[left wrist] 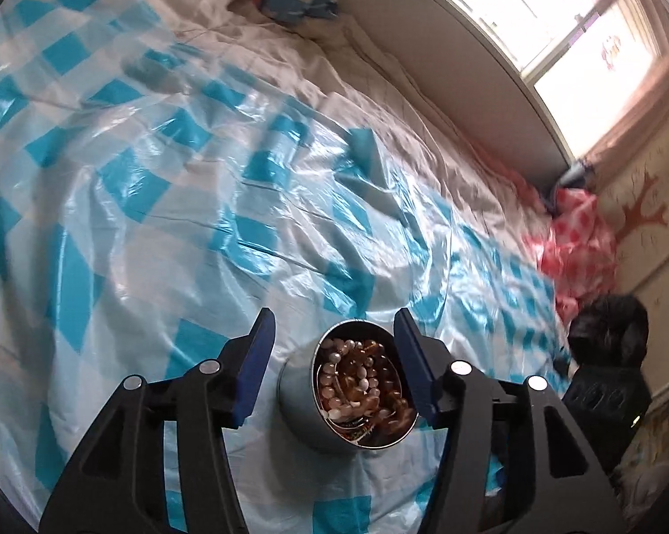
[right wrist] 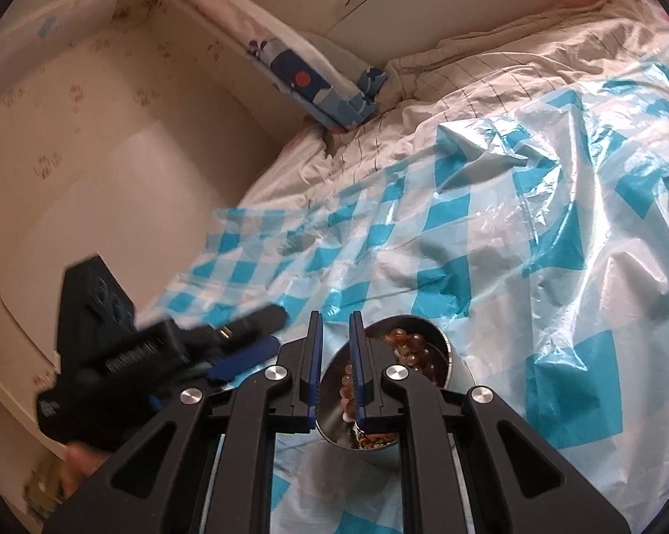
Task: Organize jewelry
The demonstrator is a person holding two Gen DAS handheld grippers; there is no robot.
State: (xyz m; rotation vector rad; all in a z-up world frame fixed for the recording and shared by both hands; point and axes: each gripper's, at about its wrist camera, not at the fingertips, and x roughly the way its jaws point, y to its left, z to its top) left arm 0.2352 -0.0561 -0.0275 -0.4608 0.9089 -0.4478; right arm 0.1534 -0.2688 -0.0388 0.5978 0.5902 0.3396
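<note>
Up close, a small round metal tin (left wrist: 330, 405) sits on a bed covered by a shiny plastic sheet (left wrist: 156, 204) checked in turquoise and white. The tin is open-topped and heaped with bead jewelry (left wrist: 363, 380), amber and pearly pink strands tangled together.

From the left wrist view, the left gripper (left wrist: 334, 367) straddles the tin, its blue-padded jaws standing apart, one on each side, with the left pad clear of the tin wall and the right pad just beside the rim. No pad presses on it.

From the right wrist view, the right gripper (right wrist: 336, 369) has its jaws nearly together with a narrow gap between them and nothing visibly held. The tin (right wrist: 456, 371) lies just beyond and to the right of its tips, partly hidden behind the right jaw. The left gripper's black body (right wrist: 125, 356) shows blurred at the near left.
</note>
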